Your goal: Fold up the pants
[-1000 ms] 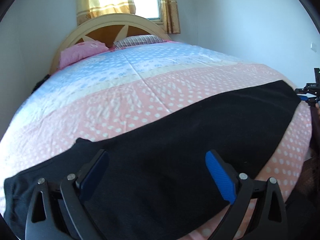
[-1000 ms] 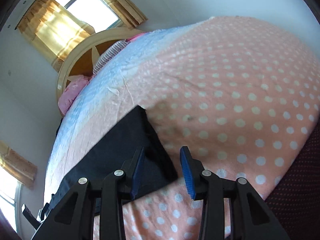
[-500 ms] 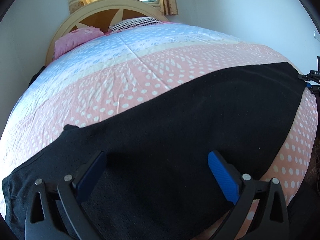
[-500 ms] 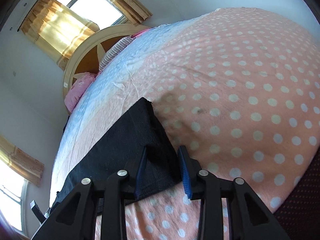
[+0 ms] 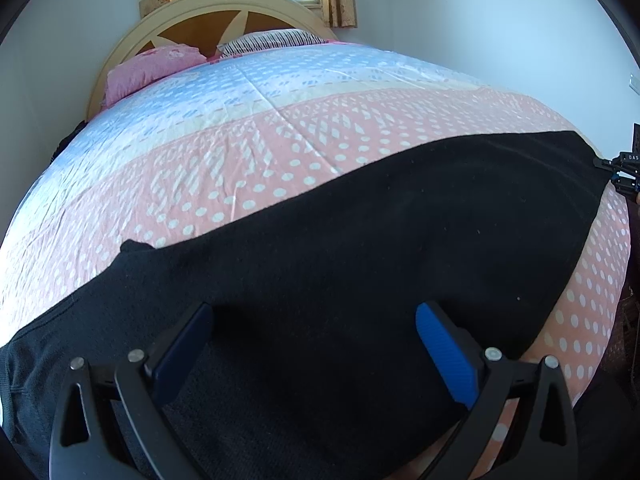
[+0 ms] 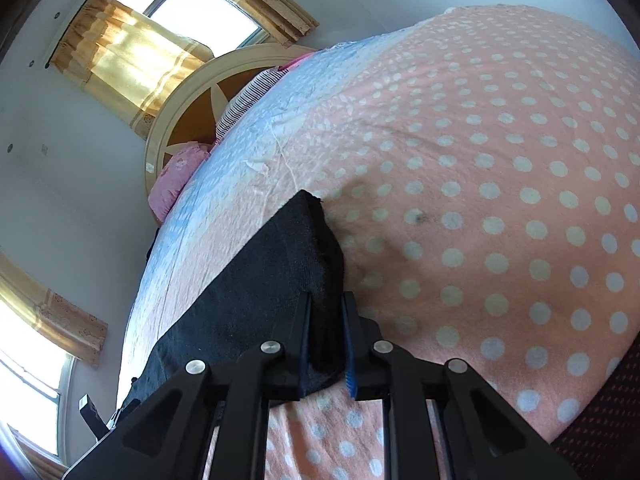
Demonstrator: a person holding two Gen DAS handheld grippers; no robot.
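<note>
The black knit pants [image 5: 360,240] have just been clamped by the closing right gripper [image 6: 326,320], while the left gripper [image 5: 312,344] is held wide apart above them.

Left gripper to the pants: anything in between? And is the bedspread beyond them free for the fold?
Nothing visible in between: the left gripper hangs open right over the black pants. The right gripper has just been closing and pinches their end. The bedspread beyond is bare up to the pillows.
</note>
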